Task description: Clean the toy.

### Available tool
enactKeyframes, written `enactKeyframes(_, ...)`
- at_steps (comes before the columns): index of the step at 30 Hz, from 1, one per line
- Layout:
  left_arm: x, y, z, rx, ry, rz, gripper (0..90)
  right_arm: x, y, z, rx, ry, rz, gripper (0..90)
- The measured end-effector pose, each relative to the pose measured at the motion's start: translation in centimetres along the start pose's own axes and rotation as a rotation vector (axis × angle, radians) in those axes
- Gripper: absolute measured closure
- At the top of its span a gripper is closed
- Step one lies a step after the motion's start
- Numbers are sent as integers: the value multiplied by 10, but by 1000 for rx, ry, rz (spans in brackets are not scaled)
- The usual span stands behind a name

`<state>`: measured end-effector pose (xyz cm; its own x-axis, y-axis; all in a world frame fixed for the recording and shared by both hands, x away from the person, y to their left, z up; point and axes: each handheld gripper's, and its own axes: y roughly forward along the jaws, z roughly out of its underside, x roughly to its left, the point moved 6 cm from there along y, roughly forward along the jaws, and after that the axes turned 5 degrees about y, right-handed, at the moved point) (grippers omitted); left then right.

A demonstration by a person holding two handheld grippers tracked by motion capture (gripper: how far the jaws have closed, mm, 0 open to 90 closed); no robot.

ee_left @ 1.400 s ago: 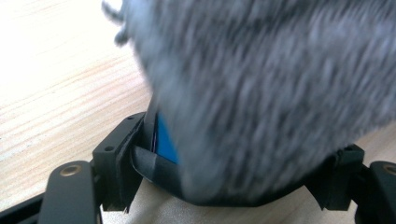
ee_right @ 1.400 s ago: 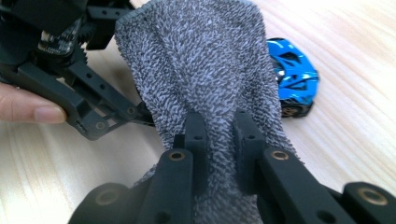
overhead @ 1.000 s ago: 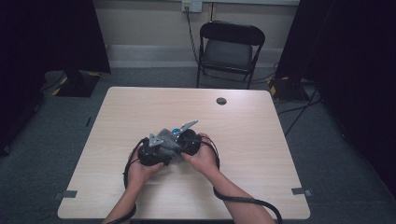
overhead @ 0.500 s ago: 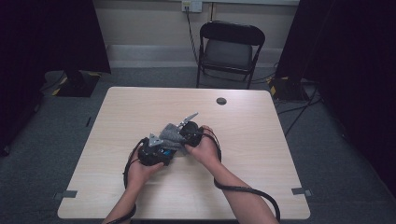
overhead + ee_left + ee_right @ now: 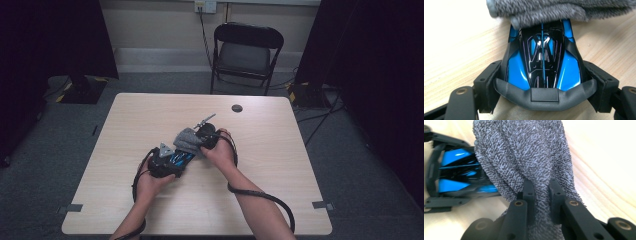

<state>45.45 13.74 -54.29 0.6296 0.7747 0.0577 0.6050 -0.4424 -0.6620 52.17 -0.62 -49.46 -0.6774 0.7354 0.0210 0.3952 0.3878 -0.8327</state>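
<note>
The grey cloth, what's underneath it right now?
The grey cloth, pinched in the right gripper, lies over one end of the blue and black toy car, which the left gripper clamps on the table. That end is hidden.

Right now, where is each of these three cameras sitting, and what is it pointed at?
High view: above the person's side, looking down on the table; both forearms, left gripper, right gripper.
Left gripper view: rides the left gripper, its jaws clamping a blue toy car.
Right gripper view: rides the right gripper, jaws pinching a grey cloth.
Shared: car and cloth.
</note>
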Motion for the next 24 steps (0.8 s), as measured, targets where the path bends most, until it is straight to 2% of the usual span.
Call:
enactKeyframes(1,0,0,0,0,1,-1,242,-5,2,0,1,15,7,792)
enactKeyframes(7,0,0,0,0,2,-2,242,-13,7,2,6,49,8,792)
enactKeyframes(11,0,0,0,0,4,-2,242,-19,8,3,12,44,19,792)
enactKeyframes(24,0,0,0,0,0,-1,242,-33,9,8,23,76,52,792)
